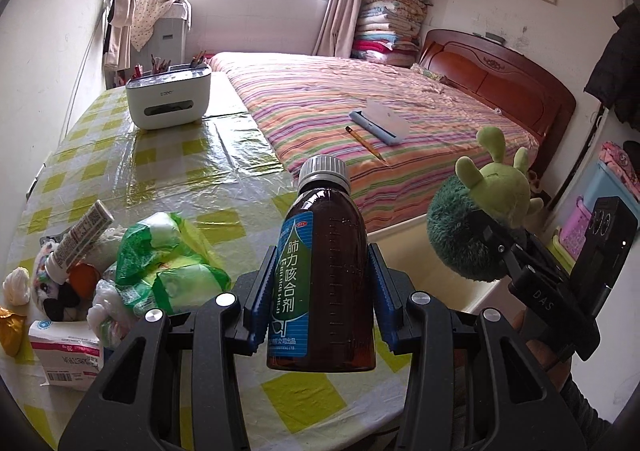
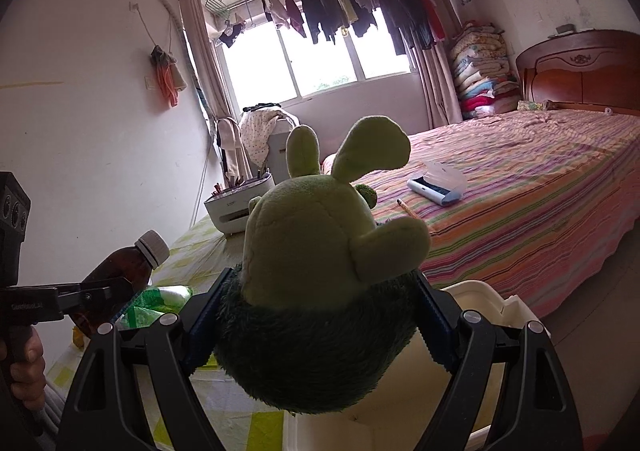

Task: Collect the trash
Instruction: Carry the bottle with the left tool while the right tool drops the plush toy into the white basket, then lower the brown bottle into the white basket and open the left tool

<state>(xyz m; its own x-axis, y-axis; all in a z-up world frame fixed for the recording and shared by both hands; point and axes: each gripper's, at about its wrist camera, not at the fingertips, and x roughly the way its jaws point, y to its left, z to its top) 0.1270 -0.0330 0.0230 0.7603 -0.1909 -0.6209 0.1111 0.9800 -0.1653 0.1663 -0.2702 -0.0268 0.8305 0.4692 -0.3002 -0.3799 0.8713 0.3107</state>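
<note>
My left gripper (image 1: 322, 291) is shut on a brown medicine bottle (image 1: 326, 275) with a grey cap and a blue-green label, held upright above the checked table (image 1: 168, 155). The same bottle (image 2: 116, 271) shows tilted at the left of the right wrist view. My right gripper (image 2: 316, 327) is shut on a green plush toy (image 2: 320, 267) with long ears, held over a white bin (image 2: 480, 303). In the left wrist view the plush toy (image 1: 476, 223) hangs to the right, beyond the table edge. A pile of trash lies at the table's left: a green plastic bag (image 1: 168, 263), a tube (image 1: 80, 239), a small box (image 1: 64, 351).
A white desk organiser (image 1: 168, 99) with pens stands at the table's far end. The striped bed (image 1: 380, 123) runs along the right, with a pencil case (image 1: 380, 123) and a pencil (image 1: 366, 143) on it. A hand (image 2: 24, 367) holds the left gripper's handle.
</note>
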